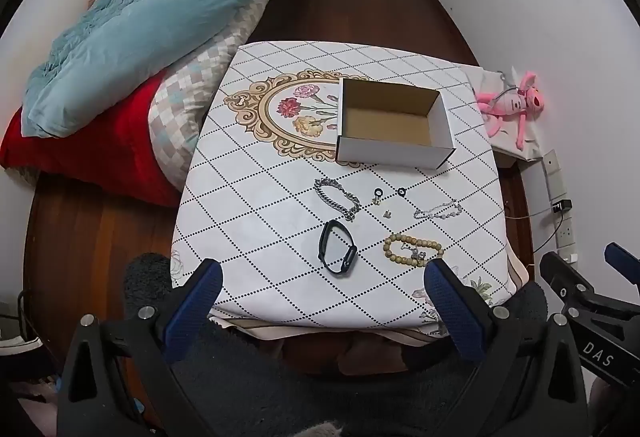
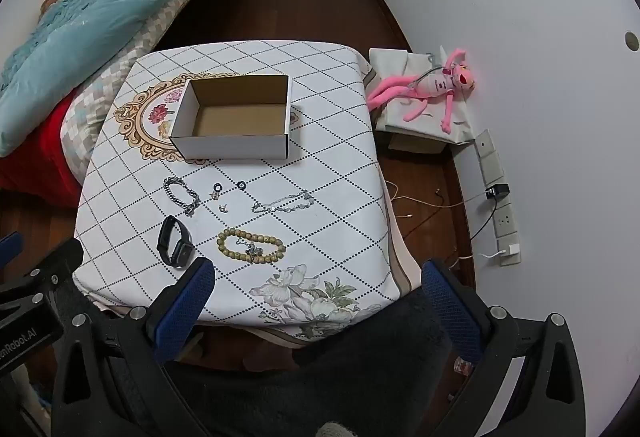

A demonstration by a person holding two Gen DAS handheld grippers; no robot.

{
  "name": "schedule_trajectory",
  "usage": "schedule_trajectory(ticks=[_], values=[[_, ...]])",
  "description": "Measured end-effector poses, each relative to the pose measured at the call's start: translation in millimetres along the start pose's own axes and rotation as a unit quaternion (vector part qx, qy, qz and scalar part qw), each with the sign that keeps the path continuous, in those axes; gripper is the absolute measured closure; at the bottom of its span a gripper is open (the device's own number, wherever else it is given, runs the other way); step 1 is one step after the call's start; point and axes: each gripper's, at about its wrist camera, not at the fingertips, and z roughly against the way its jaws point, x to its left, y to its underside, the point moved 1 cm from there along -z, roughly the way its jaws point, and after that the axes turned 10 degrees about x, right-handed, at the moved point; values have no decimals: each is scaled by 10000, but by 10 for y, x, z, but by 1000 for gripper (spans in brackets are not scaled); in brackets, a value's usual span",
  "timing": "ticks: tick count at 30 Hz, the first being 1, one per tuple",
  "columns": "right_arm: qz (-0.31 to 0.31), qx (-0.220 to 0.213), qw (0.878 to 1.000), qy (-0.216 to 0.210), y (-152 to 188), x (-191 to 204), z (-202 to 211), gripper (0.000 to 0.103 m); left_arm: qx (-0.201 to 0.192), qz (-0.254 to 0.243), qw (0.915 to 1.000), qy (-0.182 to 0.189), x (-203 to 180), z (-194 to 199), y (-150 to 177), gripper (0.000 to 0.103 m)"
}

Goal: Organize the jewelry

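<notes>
Jewelry: bead bracelet (image 2: 251, 246), black band (image 2: 175, 241) near cardboard box (image 2: 234, 146) (empty).

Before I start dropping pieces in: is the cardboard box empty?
Empty. Both wrist views show the open box with only its bare brown floor; the bracelets and watch band lie on the table outside it.

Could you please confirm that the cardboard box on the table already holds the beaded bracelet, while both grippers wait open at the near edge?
Not quite: the cardboard box is empty. The beaded bracelet lies on the table, as the right wrist view shows. The left gripper and right gripper do wait open.
</notes>
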Motion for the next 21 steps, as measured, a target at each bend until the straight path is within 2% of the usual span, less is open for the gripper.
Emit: schedule_trajectory(ticks=[21], values=[[-24,-53,10000,-8,-5,-60,64,0,-30,-85,9999,-99,-37,28,5,0]])
